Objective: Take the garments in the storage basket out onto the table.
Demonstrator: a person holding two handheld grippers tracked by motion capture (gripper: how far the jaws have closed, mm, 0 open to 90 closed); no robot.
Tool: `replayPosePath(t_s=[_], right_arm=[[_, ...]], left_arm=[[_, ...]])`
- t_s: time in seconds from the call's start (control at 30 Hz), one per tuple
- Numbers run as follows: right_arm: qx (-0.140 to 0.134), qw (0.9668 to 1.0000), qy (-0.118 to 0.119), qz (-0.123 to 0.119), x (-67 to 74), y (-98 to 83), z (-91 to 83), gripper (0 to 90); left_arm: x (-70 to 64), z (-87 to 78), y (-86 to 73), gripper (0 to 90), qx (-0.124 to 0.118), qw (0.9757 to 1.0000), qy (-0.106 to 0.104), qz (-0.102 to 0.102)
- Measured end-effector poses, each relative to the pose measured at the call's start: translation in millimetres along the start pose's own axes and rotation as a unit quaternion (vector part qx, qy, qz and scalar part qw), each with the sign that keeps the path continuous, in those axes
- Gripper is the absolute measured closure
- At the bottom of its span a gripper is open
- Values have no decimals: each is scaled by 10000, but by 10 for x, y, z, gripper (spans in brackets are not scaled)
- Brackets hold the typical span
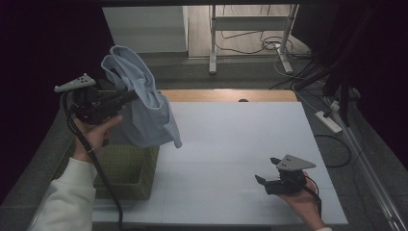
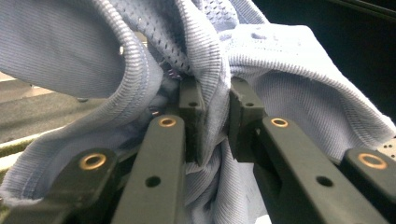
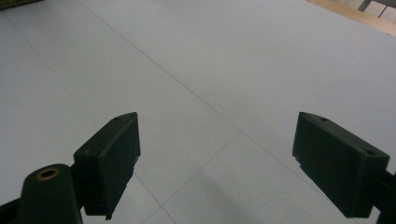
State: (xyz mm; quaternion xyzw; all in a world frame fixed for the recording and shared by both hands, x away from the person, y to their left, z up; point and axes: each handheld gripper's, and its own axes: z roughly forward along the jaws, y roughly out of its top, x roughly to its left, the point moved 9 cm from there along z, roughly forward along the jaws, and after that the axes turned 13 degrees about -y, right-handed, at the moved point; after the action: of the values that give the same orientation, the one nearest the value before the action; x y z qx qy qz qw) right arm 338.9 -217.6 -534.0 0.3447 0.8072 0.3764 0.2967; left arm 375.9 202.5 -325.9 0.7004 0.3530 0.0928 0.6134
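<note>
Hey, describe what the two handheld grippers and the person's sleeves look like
Both grippers are black, each topped by a grey three-cornered plate. The left gripper trails a black cable past a white sleeve. Its jaw arms carry brass-coloured rivets. The right gripper has blocky, dark, wedge-shaped pads and a thin black cable at the wrist.

The table (image 1: 231,159) has a white top with thin seam lines, and a strip of bare wood (image 1: 226,95) runs along its far edge at 12 o'clock. A green woven basket (image 1: 126,171) stands at its 9 o'clock edge. At 5 o'clock the right gripper (image 1: 269,171) rests on the white surface.
</note>
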Motion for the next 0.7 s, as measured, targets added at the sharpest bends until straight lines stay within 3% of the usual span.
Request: replayPosePath(t_s=[0.7], right_arm=[[-3, 10000, 6, -5, 1, 2, 3, 152]], left_arm=[[-204, 240, 72, 775, 41, 9996, -246, 114]])
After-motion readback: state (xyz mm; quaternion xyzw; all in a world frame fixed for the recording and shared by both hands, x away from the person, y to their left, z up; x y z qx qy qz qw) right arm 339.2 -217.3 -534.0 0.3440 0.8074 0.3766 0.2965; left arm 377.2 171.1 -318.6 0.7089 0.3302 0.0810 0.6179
